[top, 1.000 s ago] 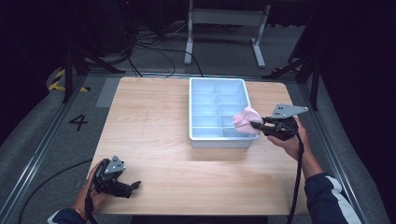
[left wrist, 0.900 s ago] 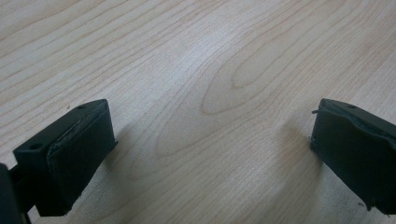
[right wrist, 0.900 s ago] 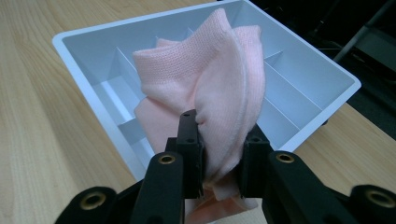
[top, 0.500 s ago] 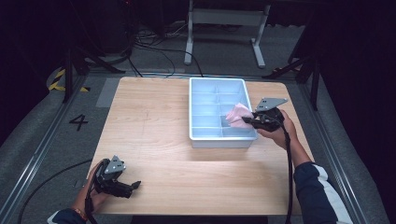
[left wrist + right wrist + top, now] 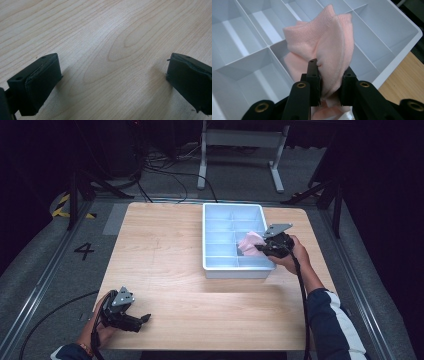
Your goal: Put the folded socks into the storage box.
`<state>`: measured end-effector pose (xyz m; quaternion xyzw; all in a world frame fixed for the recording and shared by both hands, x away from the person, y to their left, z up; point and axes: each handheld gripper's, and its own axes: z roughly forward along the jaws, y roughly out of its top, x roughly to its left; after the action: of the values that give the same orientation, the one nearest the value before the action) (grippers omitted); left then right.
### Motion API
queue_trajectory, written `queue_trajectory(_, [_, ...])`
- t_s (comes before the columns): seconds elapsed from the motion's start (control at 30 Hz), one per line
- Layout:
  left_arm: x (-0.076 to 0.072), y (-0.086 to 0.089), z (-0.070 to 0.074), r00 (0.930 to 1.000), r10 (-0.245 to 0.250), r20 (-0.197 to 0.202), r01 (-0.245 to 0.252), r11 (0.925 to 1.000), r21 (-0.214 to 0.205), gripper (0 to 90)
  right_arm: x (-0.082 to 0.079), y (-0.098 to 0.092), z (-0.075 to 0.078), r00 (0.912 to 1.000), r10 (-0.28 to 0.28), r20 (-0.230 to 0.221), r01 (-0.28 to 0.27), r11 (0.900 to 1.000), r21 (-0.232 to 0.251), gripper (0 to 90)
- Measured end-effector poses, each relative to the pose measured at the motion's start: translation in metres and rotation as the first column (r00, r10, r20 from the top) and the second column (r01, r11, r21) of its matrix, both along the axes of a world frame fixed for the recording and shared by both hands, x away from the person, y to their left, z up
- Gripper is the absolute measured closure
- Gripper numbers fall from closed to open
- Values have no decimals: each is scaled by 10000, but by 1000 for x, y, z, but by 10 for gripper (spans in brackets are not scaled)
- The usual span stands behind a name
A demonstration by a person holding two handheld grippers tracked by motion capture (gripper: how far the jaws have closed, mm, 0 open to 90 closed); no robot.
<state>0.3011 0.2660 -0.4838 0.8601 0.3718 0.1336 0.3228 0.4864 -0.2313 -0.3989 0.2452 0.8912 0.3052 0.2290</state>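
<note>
**Right gripper clamped on pink cloth above divided tray**

The right gripper (image 5: 329,82) has its jaws pressed onto a folded pink cloth (image 5: 322,47), which rises bunched from between them. Cloth and gripper sit over the right-hand compartments of the pale blue tray (image 5: 212,262). The left gripper (image 5: 145,318) rests at the near left corner of the wooden table (image 5: 160,250), jaws wide apart and holding nothing
</note>
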Motion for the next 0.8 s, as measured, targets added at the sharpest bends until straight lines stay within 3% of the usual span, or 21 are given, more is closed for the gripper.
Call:
queue_trajectory(0.43, [0, 0, 0, 10000, -15, 8, 15, 10000, -35, 0, 7, 13, -7, 9992, 368, -174, -381, 9954, -879, 751])
queue_trajectory(0.53, [0, 0, 0, 10000, -15, 9, 15, 10000, -25, 0, 8, 18, -9, 9985, 482, -257, -511, 9903, -1295, 752])
queue_trajectory(0.63, [0, 0, 0, 10000, -11, 9, 11, 10000, -27, 0, 9, 21, -10, 9975, 556, -426, -617, 9854, -1584, 751])
queue_trajectory(0.8, [0, 0, 0, 10000, -13, 9, 13, 10000, -26, 0, 14, 27, -16, 9910, 746, -1116, -957, 9755, -1979, 751])
